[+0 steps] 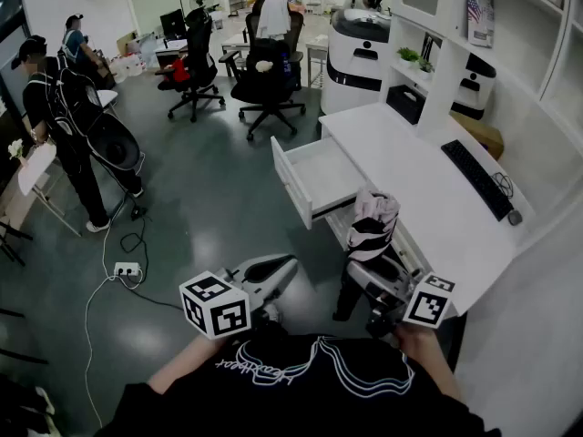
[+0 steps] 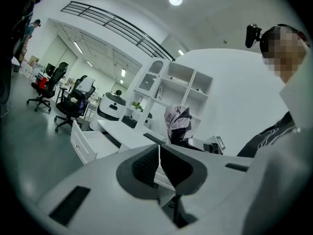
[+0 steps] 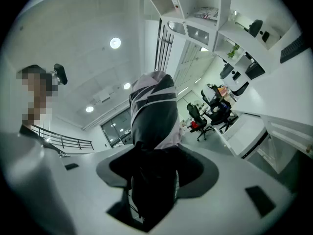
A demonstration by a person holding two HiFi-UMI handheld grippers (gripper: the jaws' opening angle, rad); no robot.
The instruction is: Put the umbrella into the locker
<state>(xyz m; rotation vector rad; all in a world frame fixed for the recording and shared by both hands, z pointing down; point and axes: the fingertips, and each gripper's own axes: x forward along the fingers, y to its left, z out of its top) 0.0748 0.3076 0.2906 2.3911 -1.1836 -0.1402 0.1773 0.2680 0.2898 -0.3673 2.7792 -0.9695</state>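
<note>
You are carrying the folded umbrella [image 1: 373, 224] in the right gripper [image 3: 155, 170], whose jaws are clamping on its dark lower part while the pink, white and black striped canopy is bunching out beyond the pads. In the head view the umbrella is hanging in the air just off the front edge of the white tabletop [image 1: 410, 167], touching nothing but the gripper, near the open drawer [image 1: 293, 182] and a little nearer to you than it. The left gripper [image 2: 159, 155] is idling at your left with its jaws pressed together and nothing between them. The umbrella is looking light and compact, so weight is probably not your worry; the fabric is soft, loosely wrapped and likely slick, and it could be sliding or bunching under the pads if you are squeezing cloth alone. You are doing better to have the pads on the stiff core, the shaft and folded ribs toward the handle end, as your present hold appears to be doing. The ribs are thin and may be bending if you are forcing the bundle against a wall, so going in lengthwise seems wise. The drawer is standing pulled out and looking bare inside; it is probably the locker meant, though that is only a guess. A keyboard [image 1: 477, 178] is lying well apart on the tabletop, out of your path.
</note>
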